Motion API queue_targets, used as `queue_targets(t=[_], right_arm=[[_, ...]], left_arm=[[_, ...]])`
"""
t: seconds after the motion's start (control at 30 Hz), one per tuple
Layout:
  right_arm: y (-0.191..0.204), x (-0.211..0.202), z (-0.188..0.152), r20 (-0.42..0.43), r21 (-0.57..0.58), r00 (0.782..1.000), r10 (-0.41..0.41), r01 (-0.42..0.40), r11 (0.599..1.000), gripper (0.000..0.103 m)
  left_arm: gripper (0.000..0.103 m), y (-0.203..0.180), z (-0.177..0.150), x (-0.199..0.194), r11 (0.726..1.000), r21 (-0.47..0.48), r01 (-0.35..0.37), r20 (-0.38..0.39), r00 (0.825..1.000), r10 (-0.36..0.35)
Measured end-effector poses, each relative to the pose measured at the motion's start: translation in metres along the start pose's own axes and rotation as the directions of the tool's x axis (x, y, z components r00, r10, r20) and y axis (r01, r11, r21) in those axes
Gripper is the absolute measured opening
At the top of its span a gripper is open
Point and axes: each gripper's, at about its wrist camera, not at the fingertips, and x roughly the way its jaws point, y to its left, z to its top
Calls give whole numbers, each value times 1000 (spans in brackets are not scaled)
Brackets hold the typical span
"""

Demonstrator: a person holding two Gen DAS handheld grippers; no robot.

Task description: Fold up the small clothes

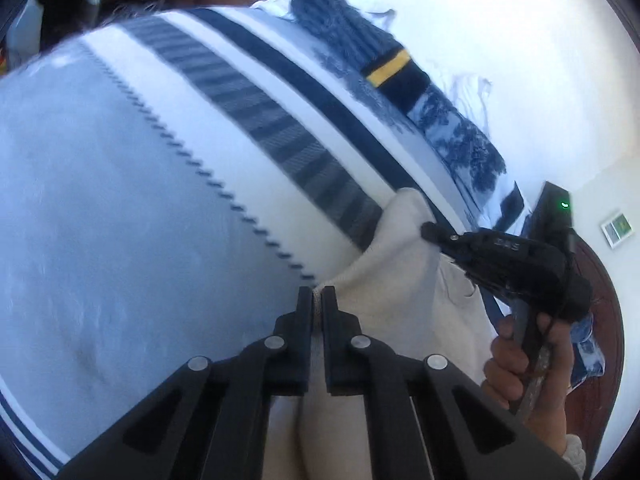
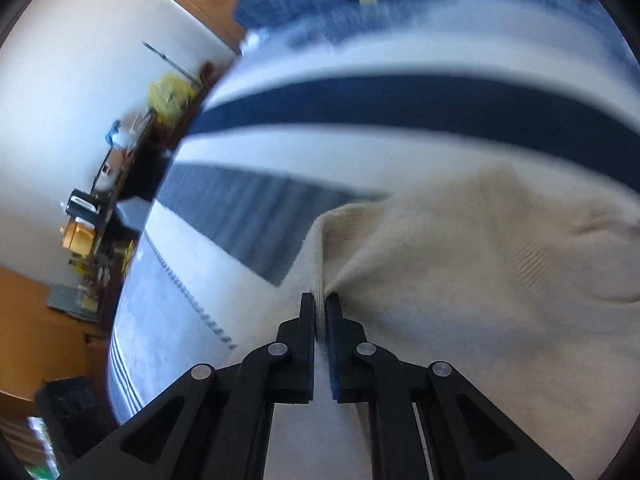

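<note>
A small cream knit garment [image 1: 396,280] is held up over a bed with a white, grey and navy striped cover [image 1: 160,160]. My left gripper [image 1: 317,294] is shut on the garment's hemmed edge. My right gripper [image 2: 320,304] is shut on another part of the same edge of the cream garment [image 2: 460,260]; it also shows in the left wrist view [image 1: 430,232], pinching the cloth at the right, held by a hand [image 1: 524,364]. The cloth hangs slack between the two grips.
A blue knit item with a yellow band [image 1: 372,52] lies at the far edge of the bed, on blue-and-white patterned cloth [image 1: 460,136]. The right wrist view shows the bed cover [image 2: 400,104], a white wall and cluttered furniture [image 2: 104,184] to the left.
</note>
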Motion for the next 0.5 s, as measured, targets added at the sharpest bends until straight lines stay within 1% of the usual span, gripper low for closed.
queue_targets(t=[0.03,0.07,0.1,0.13,0.17,0.2,0.23,0.27,0.3,0.33,0.37,0.4,0.43,0.47,0.5], right_arm=[[3,-6,2,28,0,999,-17,17,1000,5],[0,0,3,23,26,999,-38,37,999,5],[-2,9,4,-1,38,998,-60,60,997,6],[-4,27,1,-54,32,994,-91,93,995,8],[-4,40,-3,-91,24,989,-113,116,993,10],[-2,51,-9,-130,15,981,-146,149,989,10],[1,46,-13,-122,13,979,-162,165,986,13],[2,35,-17,-103,20,982,-160,163,986,15],[6,15,-23,-69,36,988,-142,144,989,25],[11,-20,-38,-17,50,995,-99,100,994,49],[13,-43,-50,16,53,997,-81,80,995,62],[16,-73,-68,63,55,995,-75,72,996,82],[17,-109,-91,117,54,989,-85,79,995,84],[16,-145,-119,170,54,982,-85,77,996,84],[14,-164,-136,190,55,978,-81,72,996,84]], left_arm=[[4,3,-2,7,999,0,-45,-8,999,45],[5,7,-5,14,997,-10,-75,-18,997,75],[5,11,-8,23,993,-19,-117,-34,993,116],[6,12,-11,30,989,-15,-150,-43,988,149],[16,13,-13,37,982,5,-188,-41,981,188],[21,12,-14,39,981,25,-194,-33,980,194],[21,12,-16,38,980,44,-195,-19,980,196],[25,7,-20,32,969,74,-235,-3,972,236],[32,4,-23,25,959,101,-264,12,964,264],[38,-4,-29,16,950,139,-279,41,960,276],[46,-15,-36,2,942,178,-285,75,958,276],[53,-27,-45,-13,933,210,-291,97,956,276],[56,-39,-55,-27,931,230,-284,107,958,266],[61,-56,-71,-48,933,255,-253,112,966,232],[65,-66,-82,-61,933,277,-229,110,972,205]])
